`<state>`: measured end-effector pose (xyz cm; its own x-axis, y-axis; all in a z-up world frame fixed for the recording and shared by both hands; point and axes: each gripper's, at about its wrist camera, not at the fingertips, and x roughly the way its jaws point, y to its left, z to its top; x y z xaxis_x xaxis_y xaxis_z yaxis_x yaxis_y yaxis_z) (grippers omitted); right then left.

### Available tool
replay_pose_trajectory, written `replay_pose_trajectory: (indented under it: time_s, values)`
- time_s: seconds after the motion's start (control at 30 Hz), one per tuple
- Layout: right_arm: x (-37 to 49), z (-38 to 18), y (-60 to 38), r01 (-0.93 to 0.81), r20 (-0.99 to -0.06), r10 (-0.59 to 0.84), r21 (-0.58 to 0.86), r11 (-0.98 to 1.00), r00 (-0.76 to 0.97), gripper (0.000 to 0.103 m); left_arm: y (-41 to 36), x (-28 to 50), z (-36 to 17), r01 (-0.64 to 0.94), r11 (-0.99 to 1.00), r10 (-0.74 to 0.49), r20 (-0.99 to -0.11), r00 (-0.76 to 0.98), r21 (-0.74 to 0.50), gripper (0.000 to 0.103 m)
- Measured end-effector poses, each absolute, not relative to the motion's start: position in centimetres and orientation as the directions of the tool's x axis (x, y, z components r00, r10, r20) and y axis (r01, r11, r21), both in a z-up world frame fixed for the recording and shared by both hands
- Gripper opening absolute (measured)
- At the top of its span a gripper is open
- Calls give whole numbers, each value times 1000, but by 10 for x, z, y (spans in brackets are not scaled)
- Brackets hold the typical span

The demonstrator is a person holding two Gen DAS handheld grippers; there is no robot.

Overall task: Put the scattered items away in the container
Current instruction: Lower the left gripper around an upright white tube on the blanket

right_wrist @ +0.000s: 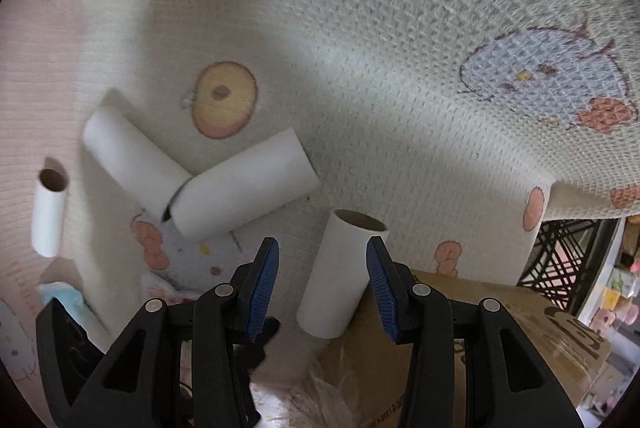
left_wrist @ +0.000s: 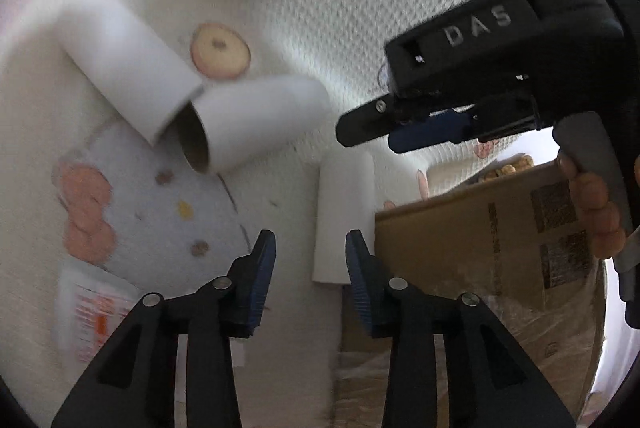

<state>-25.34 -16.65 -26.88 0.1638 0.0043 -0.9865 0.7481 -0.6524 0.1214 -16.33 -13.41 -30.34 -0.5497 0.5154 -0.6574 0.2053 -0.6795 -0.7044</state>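
While both grippers stand open and empty, one white tube (right_wrist: 344,272) lies just ahead of the right gripper (right_wrist: 322,248).
Item: tube, tilted, lower end against the edge of the cardboard box (left_wrist: 460,240); it appears between the right gripper's parted pads, the left-hand pad clear of it. Left gripper (left_wrist: 310,240): jaws apart, the same tube beyond its tips. Two further tubes (right_wrist: 132,163) (right_wrist: 244,183) touch end to end on the knitted blanket (right_wrist: 400,27); a fourth (right_wrist: 48,216) lies well apart.
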Motion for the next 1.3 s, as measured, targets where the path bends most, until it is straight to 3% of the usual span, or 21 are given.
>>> replay_pose_trajectory:
  time_s: [0.47, 0.6, 1.3]
  values:
    - [-256, -303, -159, 745, -977, 101, 76, -663, 190, 43, -121, -162, -325, 259, -568, 601, -608, -518, -781, 46]
    - [-252, -306, -161, 747, -973, 102, 89, -659, 205, 50, -115, -161, -328, 265, -570, 602, -615, -509, -778, 50]
    - [-230, -289, -167, 686, -892, -119, 415, -598, 436, 51, -128, -129, -329, 366, -482, 552, -601, -578, -796, 51]
